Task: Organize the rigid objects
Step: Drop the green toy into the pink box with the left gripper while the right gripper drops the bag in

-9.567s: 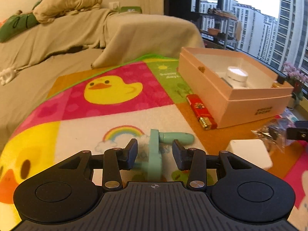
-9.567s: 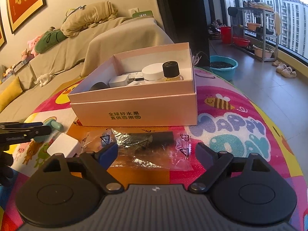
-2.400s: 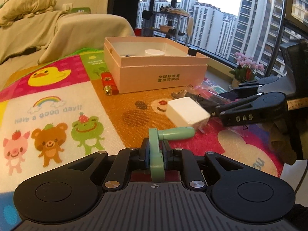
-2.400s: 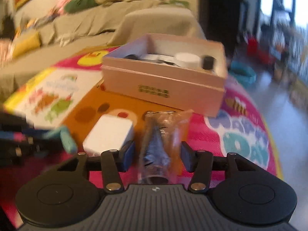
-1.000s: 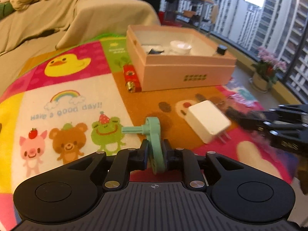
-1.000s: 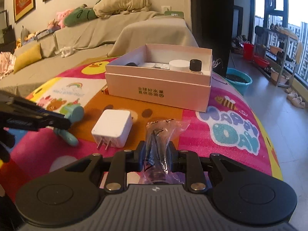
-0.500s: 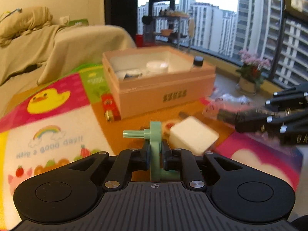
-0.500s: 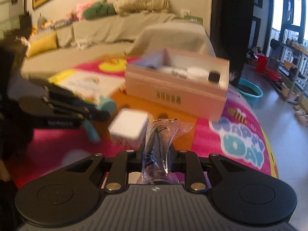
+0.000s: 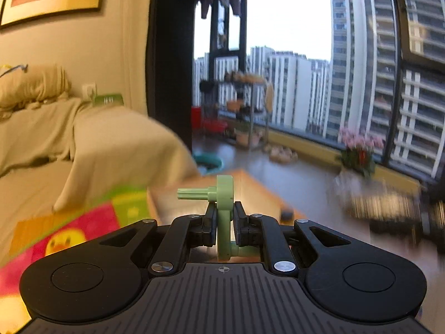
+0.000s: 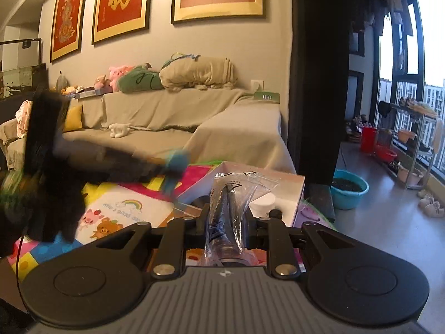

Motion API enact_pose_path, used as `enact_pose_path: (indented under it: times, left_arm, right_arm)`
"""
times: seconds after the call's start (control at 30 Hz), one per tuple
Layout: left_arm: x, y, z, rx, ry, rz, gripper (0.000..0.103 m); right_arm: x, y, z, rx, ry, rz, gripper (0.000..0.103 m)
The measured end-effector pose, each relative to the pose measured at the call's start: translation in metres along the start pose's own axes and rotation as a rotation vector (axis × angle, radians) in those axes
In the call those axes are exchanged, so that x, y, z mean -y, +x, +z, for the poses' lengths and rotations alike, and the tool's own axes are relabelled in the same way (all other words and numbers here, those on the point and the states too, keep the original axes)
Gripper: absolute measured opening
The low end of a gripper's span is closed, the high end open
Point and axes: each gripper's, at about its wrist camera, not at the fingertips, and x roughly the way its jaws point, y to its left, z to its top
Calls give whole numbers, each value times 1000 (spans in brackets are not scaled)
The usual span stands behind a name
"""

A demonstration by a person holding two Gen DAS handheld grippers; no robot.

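Note:
My left gripper (image 9: 224,224) is shut on a mint-green plastic crank handle (image 9: 222,194), held upright with its peg pointing left, raised in front of the pink cardboard box (image 9: 250,186). My right gripper (image 10: 225,221) is shut on a clear plastic bag with a dark part inside (image 10: 230,206), lifted above the table before the same pink box (image 10: 294,192). Inside the box I see a white round jar (image 10: 262,201) and a black cap (image 10: 276,213). In the right wrist view the left gripper (image 10: 175,164) shows blurred at left, over the box's near corner.
A colourful cartoon mat (image 10: 125,208) covers the table. A covered sofa (image 10: 172,117) stands behind it. A teal basin (image 10: 350,192) sits on the floor by the window. Flowers (image 9: 358,150) and a metal rack (image 9: 244,111) stand along the window side.
Both grippers have risen off the mat with their objects and tilted up; the box now lies low and close in both views. The white charger has dropped out of sight.

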Motion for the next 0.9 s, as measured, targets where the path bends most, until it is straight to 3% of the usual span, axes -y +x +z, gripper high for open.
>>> enact_pose_path:
  times: [0.13,0.3,0.47,0.5,0.67,0.77,0.8,0.9]
  left_arm:
    - [-12,44,10,-56,-122,-40,19]
    - [-34,62,-16,-106,-227,-25,20]
    - [-48,41,-56,-147,-293,-40,20]
    - [-49,29,-62,-105,-288,-45,20]
    - [-54,-7,-83,-131,-336,-98,20]
    - [-58,-26,-90,-120,-322,-85,20]
    - [-60,-32,-94,-119,-315,-73,20]
    - [-68,-35,-98,-132,-287,-24,20]
  right_arm:
    - [0,10,-4,-40,14,-7,20]
    - [8,17,0,-59,46,-22,20]
    - [28,50,27,-67,99,-26,20]
    - [33,61,35,-68,103,-39,20]
    - [61,134,74,-78,148,-143,20]
    - [78,178,84,-139,212,-160,20]
    - [81,191,83,-169,216,-173,23]
    - [84,204,74,-203,217,-220,45]
